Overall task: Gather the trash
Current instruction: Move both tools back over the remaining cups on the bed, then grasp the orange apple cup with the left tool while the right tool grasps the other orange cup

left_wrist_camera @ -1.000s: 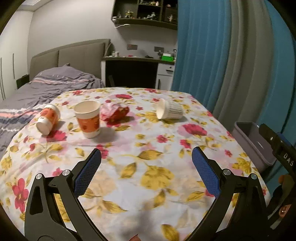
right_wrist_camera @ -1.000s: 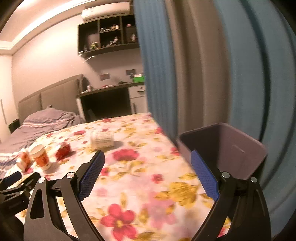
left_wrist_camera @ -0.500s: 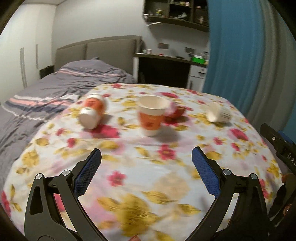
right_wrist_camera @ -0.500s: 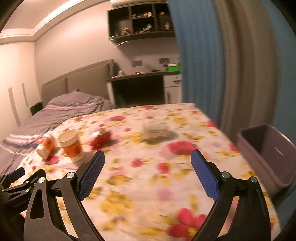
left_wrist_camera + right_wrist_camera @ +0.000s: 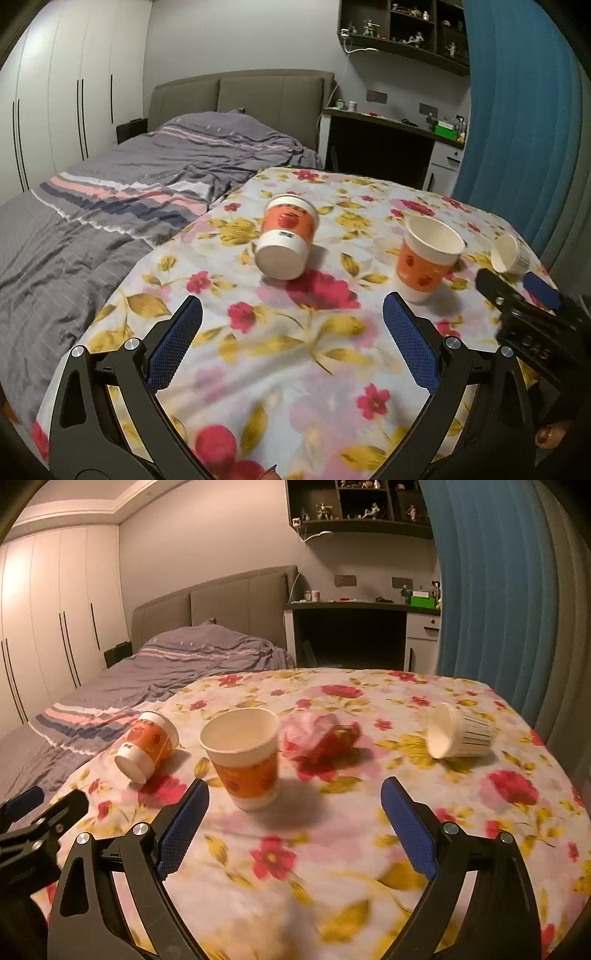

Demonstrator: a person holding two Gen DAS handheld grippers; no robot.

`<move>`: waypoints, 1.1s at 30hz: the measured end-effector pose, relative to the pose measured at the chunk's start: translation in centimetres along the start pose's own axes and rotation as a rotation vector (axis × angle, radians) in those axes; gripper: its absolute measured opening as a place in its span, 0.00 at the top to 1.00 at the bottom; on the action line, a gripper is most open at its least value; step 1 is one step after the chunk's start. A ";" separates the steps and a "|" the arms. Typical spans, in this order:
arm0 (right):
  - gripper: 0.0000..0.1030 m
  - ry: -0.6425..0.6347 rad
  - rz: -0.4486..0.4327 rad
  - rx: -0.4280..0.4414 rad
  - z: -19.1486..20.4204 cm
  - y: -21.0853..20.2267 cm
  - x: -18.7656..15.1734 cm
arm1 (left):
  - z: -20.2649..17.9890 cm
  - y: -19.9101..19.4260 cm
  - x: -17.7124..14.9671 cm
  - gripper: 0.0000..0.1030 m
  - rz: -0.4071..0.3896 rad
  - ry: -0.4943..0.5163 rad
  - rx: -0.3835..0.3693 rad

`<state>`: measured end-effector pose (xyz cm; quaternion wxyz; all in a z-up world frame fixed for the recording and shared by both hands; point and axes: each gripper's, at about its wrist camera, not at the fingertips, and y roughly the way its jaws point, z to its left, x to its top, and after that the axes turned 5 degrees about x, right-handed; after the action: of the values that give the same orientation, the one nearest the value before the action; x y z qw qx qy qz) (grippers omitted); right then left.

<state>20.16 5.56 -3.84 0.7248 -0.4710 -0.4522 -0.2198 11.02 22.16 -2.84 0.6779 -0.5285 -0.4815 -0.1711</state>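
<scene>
On the flowered tablecloth [image 5: 295,369] an orange paper cup [image 5: 287,236] lies on its side and another orange cup [image 5: 426,258] stands upright. A white ribbed cup [image 5: 508,254] lies on its side at the right. In the right wrist view the lying orange cup [image 5: 147,746], the upright cup [image 5: 243,755], a red crumpled wrapper [image 5: 325,736] and the white cup [image 5: 460,734] lie in a row. My left gripper [image 5: 291,332] is open and empty, short of the lying cup. My right gripper [image 5: 295,816] is open and empty, just short of the upright cup.
A bed with grey covers [image 5: 129,192] adjoins the table on the left. A dark desk [image 5: 354,635] stands behind, blue curtains [image 5: 491,590] at the right. The other gripper shows at the right edge of the left wrist view [image 5: 532,317].
Both grippers have swung left and moved closer to the cups. The grey bin at the table's right side has left both views. Both grippers stay open.
</scene>
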 end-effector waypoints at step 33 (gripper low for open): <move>0.44 0.008 0.063 0.013 0.3 3.3 1.2 | -0.4 10.3 4.3 0.09 0.109 0.035 -0.037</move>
<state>23.06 7.49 -4.37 0.7362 -0.4793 -0.4359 -0.1957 20.92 26.92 -4.97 0.6846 -0.5634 -0.4368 -0.1520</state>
